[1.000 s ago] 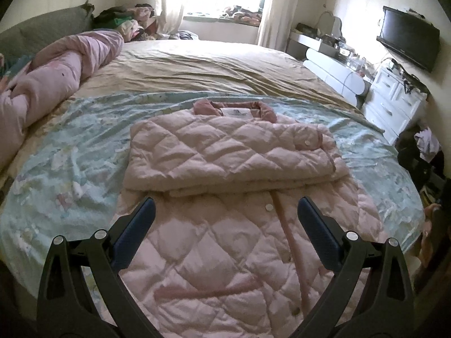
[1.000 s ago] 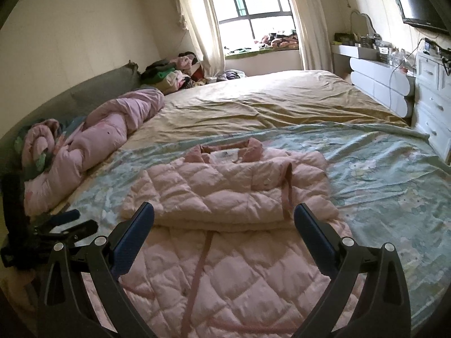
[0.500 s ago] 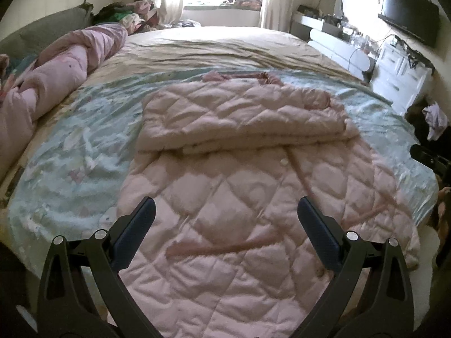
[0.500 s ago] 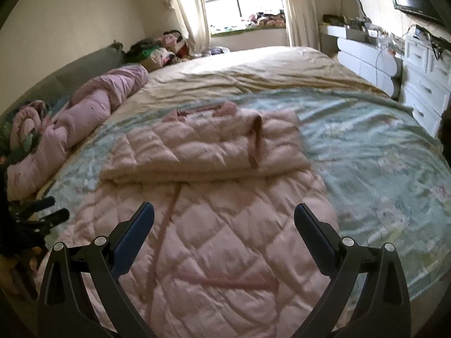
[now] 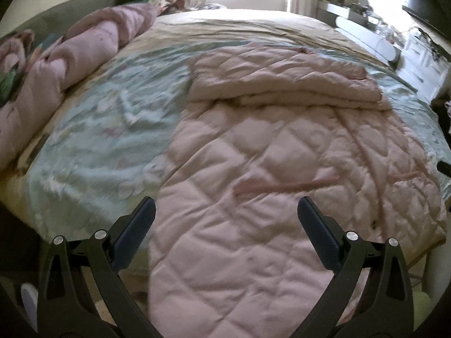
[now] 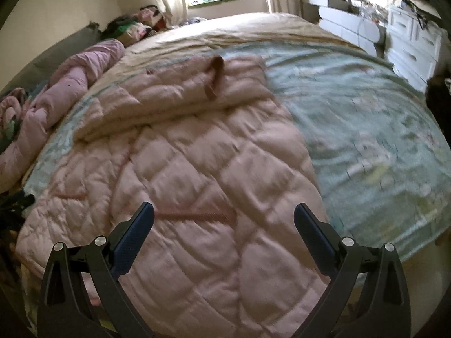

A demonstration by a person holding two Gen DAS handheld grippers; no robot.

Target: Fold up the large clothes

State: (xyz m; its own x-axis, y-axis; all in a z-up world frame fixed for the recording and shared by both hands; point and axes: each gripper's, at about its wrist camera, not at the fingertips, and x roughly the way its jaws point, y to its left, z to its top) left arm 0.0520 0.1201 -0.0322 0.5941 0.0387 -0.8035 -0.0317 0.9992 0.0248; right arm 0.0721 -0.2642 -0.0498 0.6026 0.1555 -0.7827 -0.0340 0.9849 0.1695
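The left gripper (image 5: 226, 211) hangs with its jaws spread wide, holding nothing. The right gripper (image 6: 224, 216) likewise gapes wide, empty.

Pink quilted coat (image 5: 282, 169), upper part folded over, flat on the bed.

both views are smeared by motion blur, so the print on the green sheet (image 6: 366, 129) cannot be made out. the pink quilted coat (image 5: 267, 186) runs off the bottom edge of each frame, its hem out of sight, and its far part is covered by its own folded-over layer. the bases of the left tool (image 5: 226, 222) and right tool (image 6: 224, 222) are cut off at the bottom. items on the dresser (image 6: 417, 36), upper right, are too small to tell.
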